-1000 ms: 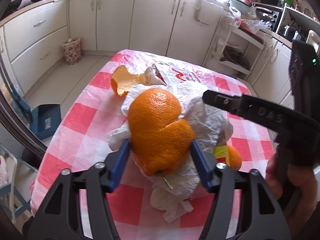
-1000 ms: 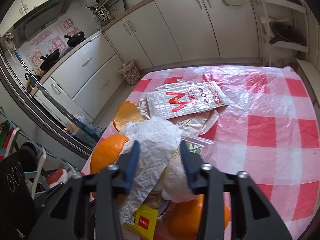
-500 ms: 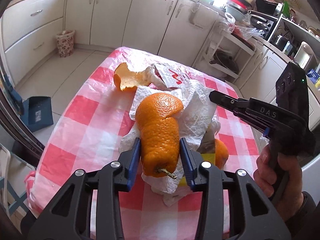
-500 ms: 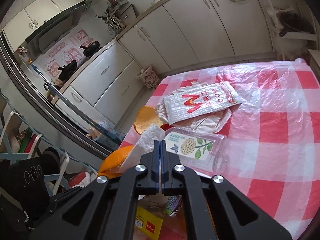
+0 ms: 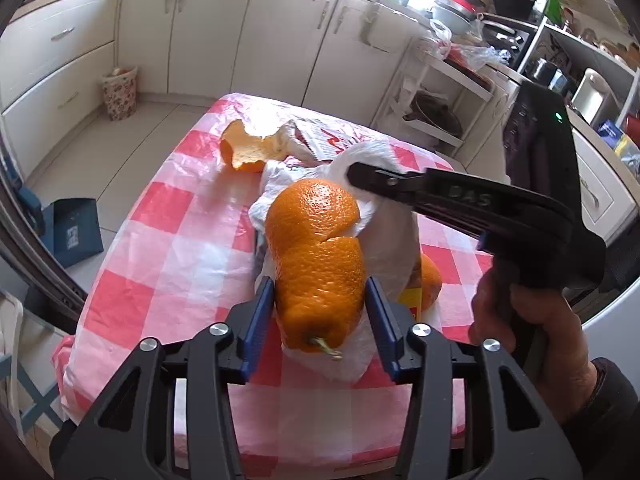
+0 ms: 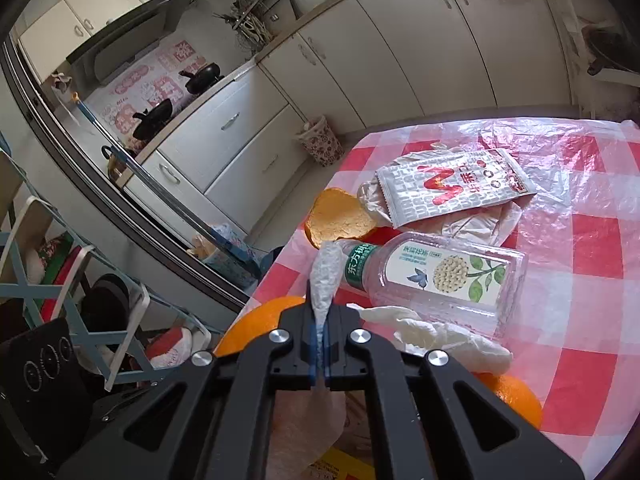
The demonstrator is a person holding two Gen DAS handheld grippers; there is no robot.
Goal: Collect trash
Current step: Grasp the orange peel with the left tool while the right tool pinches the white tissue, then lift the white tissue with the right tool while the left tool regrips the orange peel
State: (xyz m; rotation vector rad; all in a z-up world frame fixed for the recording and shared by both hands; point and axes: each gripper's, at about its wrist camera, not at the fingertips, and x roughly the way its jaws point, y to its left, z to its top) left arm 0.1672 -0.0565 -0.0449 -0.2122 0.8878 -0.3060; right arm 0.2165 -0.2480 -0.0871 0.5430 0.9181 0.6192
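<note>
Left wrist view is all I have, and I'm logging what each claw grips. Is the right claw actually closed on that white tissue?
Observer: Yes. The right claw is shut, with the white tissue pinched between its pads.
Operator: Anything hidden behind the orange peel in my left claw?
Observer: A clear plastic bottle lies on its side on the tablecloth, green-labelled neck toward the tissue.
Operator: And beyond that?
Observer: A white snack wrapper with a red M lies flat, face up, on a crumpled bag.
</note>
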